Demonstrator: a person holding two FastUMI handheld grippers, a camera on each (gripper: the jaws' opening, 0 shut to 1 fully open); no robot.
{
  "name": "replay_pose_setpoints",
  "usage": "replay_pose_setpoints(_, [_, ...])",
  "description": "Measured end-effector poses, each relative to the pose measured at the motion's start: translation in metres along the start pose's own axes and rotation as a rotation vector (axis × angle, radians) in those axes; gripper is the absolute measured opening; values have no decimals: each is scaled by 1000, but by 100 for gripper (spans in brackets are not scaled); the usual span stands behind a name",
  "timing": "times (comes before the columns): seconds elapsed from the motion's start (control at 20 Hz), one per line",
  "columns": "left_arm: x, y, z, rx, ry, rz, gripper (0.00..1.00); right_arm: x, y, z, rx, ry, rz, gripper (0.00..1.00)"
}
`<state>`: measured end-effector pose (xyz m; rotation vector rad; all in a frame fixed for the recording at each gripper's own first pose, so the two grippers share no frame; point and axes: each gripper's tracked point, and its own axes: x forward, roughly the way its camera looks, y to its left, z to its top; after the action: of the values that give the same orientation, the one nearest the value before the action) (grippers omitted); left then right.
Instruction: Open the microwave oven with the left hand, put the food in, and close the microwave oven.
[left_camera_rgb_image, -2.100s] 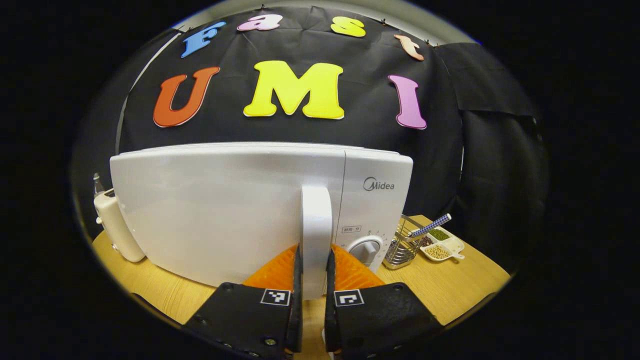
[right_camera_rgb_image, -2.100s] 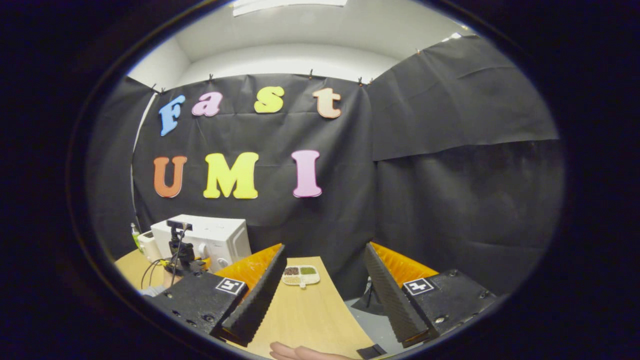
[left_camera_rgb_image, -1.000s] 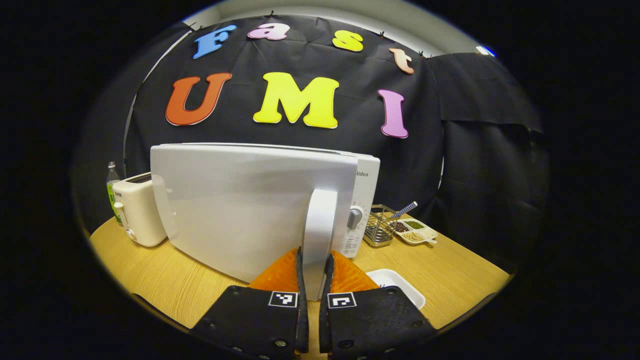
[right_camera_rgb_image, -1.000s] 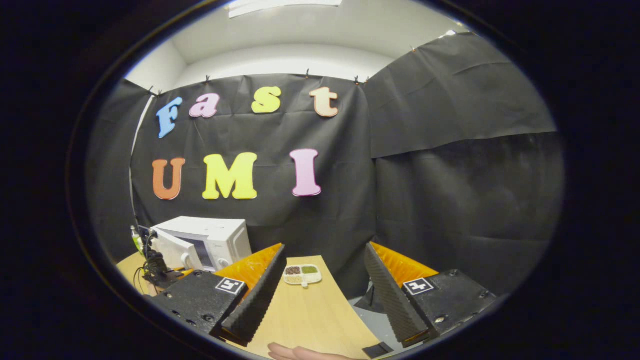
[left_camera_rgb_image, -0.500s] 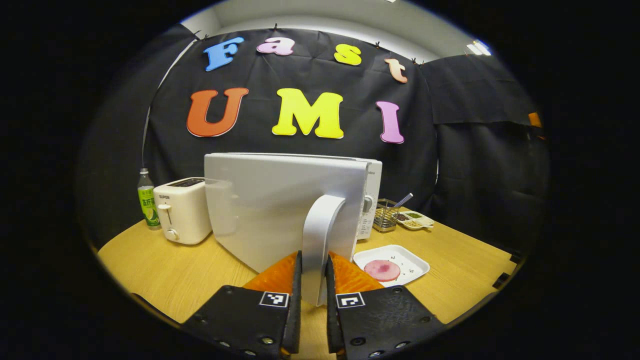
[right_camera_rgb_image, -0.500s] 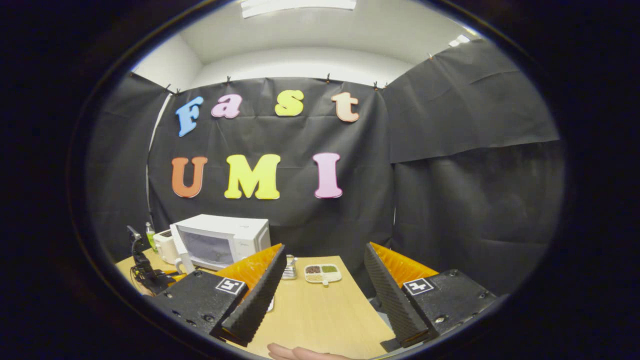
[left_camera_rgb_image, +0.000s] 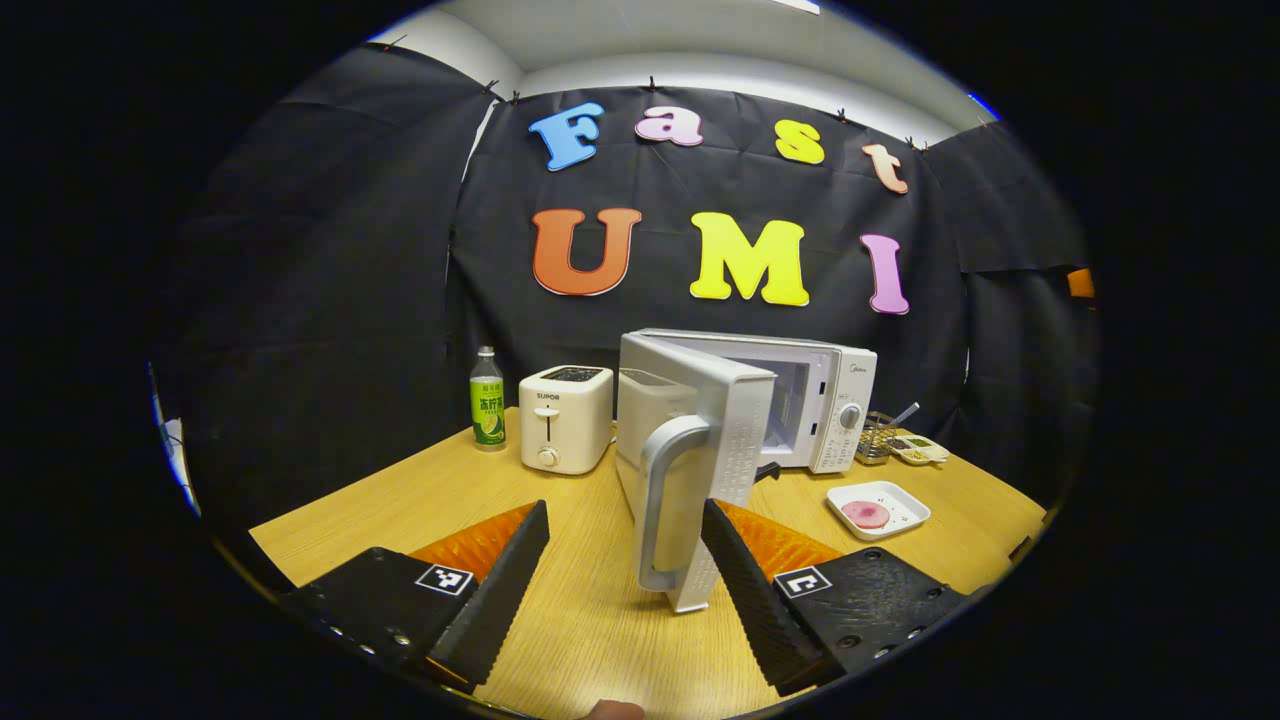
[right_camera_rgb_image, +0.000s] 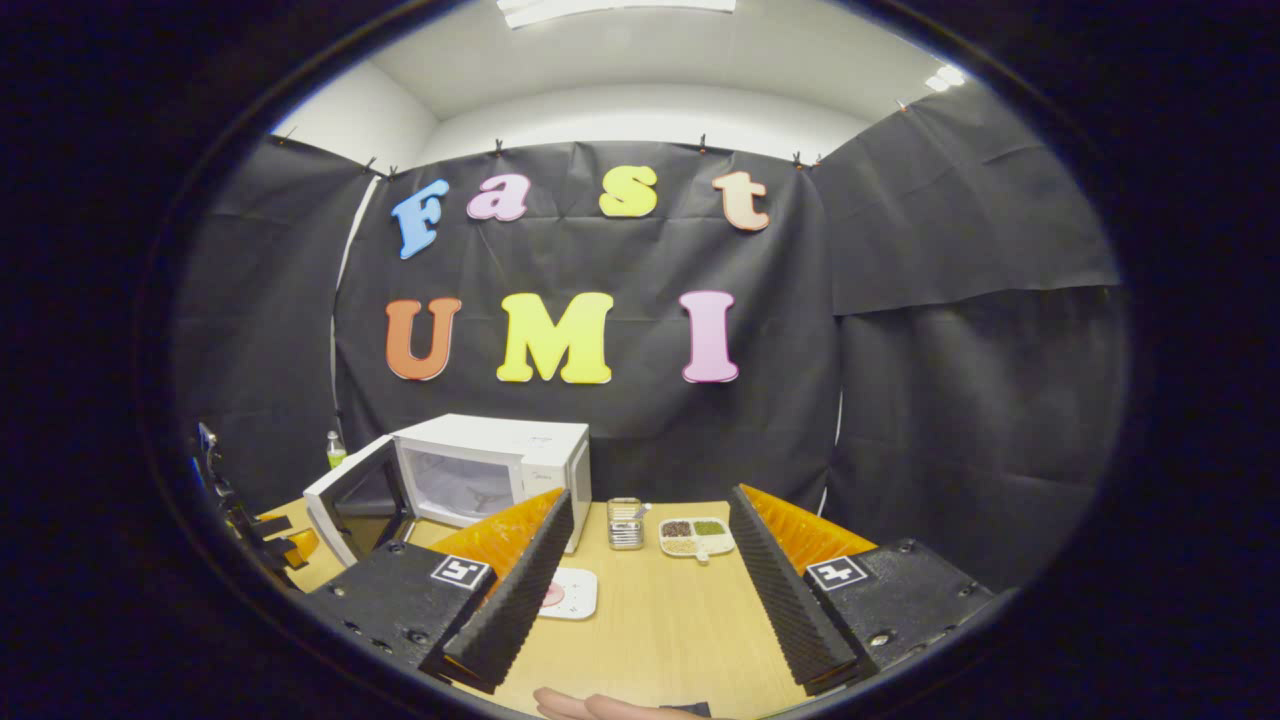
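on wooden bench (left_camera_rgb_image: 420, 505), microwave door (left_camera_rgb_image: 690, 450) swung open. left claw (left_camera_rgb_image: 625, 560) spread wide, empty, straddling handle (left_camera_rgb_image: 660, 500). next: fetch food plate (left_camera_rgb_image: 878, 508) with wide-open, empty right claw (right_camera_rgb_image: 650, 560).

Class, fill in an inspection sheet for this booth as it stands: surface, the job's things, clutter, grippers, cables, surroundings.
Surface: wooden table, bare at the front.
Job's things: microwave with door swung open; pink food on a white tray, outside the oven.
Clutter: toaster, green bottle, wire basket, divided dish of grains.
Grippers: left gripper open, door handle between its fingers, untouched; right gripper open, empty.
Cables: nothing seen.
Surroundings: black cloth walls.
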<state>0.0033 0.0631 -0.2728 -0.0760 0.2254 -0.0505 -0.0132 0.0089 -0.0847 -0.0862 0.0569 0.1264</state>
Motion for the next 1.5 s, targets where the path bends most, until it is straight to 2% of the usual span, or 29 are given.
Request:
replay_pose_setpoints(0.3, [-22,5,63,9,-73,22,93,55,11,-5,-25,61,9,95])
replay_pose_setpoints(0.35, [-24,3,74,7,-84,24,93,64,15,-7,-21,76,28,95])
replay_pose_setpoints(0.4, [-24,2,86,10,-97,31,93,74,20,-11,-18,95,46,100])
replay_pose_setpoints(0.45, [-25,1,100,13,-117,36,93,85,20,-14,-21,115,57,95])
replay_pose_setpoints(0.5, [-24,-2,113,15,-133,38,93,96,19,-17,-31,131,64,95])
replay_pose_setpoints(0.55, [-23,-7,124,16,-146,39,93,108,18,-19,-43,151,68,100])
replay_pose_setpoints(0.65, [-23,-17,144,34,-163,48,93,132,17,-32,-65,203,82,100])
replay_pose_setpoints(0.7, [-21,-22,155,49,-178,57,93,144,19,-41,-71,240,99,100])
replay_pose_setpoints(0.75, [-19,-26,165,61,-193,68,93,156,19,-51,-75,281,113,95])
replay_pose_setpoints(0.9, [-17,-39,182,78,-203,83,94,191,19,-93,-75,422,151,100])
replay_pose_setpoints(1.1, [-25,-51,196,44,-235,85,94,209,54,-174,23,747,300,98])
replay_pose_setpoints(1.2, [-29,-58,193,17,-232,73,94,209,68,-209,88,886,348,94])
replay_pose_setpoints(1.35, [-37,-48,199,24,-254,119,94,226,71,-256,164,1024,321,91])
replay_pose_setpoints(1.45, [-43,-39,200,39,-264,154,94,234,73,-277,193,1067,306,89])
replay_pose_setpoints(1.5, [-44,-38,199,39,-266,156,94,238,73,-283,192,1079,309,77])
